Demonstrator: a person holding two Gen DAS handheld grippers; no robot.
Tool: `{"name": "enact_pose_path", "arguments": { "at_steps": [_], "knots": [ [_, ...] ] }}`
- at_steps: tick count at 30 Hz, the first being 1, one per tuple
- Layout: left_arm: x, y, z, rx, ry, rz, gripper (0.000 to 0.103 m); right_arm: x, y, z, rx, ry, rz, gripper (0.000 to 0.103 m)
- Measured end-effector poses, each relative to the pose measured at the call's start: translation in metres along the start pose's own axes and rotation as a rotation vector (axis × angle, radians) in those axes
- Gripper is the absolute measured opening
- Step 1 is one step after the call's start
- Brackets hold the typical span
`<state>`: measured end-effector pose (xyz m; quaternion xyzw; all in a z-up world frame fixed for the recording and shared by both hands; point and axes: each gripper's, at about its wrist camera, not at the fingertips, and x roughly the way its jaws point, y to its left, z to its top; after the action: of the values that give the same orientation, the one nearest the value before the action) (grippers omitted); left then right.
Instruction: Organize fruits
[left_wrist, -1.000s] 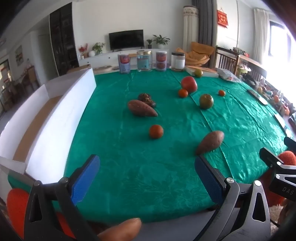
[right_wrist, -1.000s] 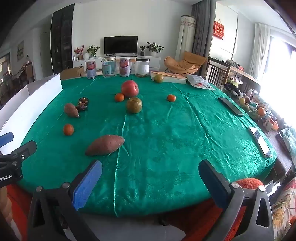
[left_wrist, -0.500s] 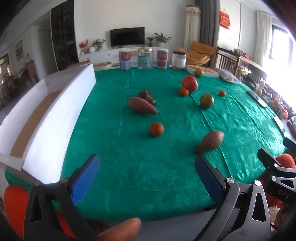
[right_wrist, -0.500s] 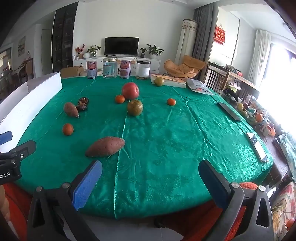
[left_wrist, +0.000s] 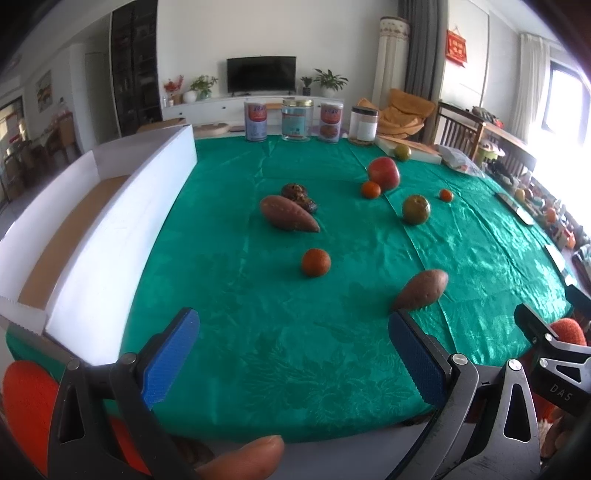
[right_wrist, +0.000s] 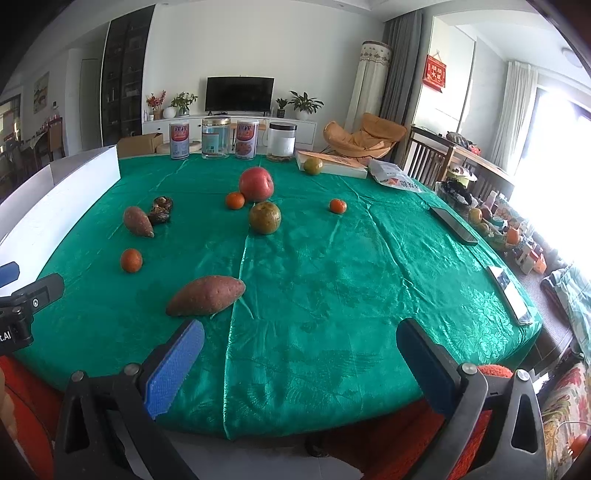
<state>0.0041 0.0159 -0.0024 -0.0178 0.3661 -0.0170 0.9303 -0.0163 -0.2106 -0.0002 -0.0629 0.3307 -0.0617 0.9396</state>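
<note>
Near sweet potato (right_wrist: 206, 295) on the green tablecloth (right_wrist: 332, 280), long axis slanting, tapered end toward the near-left, just beyond the right gripper (right_wrist: 300, 363) by its left finger, ahead-right of the left gripper (left_wrist: 295, 362), both jaws wide, empty.

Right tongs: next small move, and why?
Probably ease the right tongs forward and left over the near sweet potato. They are open and empty, the potato lies closest ahead, and the white box holds no fruit yet.

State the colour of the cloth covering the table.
Green, with a faint leafy pattern on the tablecloth; clearest in the right wrist view.
</note>
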Motion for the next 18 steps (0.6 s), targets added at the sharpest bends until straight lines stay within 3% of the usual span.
{"name": "enact_pose_path", "arguments": {
  "at_steps": [18],
  "knots": [
    [-0.0015, 0.0032, -0.0007, -0.017, -0.005, -0.004, 0.102, -0.0034, -0.0028, -0.001, 0.006, -0.027, -0.017, 0.103]
  ]
}}
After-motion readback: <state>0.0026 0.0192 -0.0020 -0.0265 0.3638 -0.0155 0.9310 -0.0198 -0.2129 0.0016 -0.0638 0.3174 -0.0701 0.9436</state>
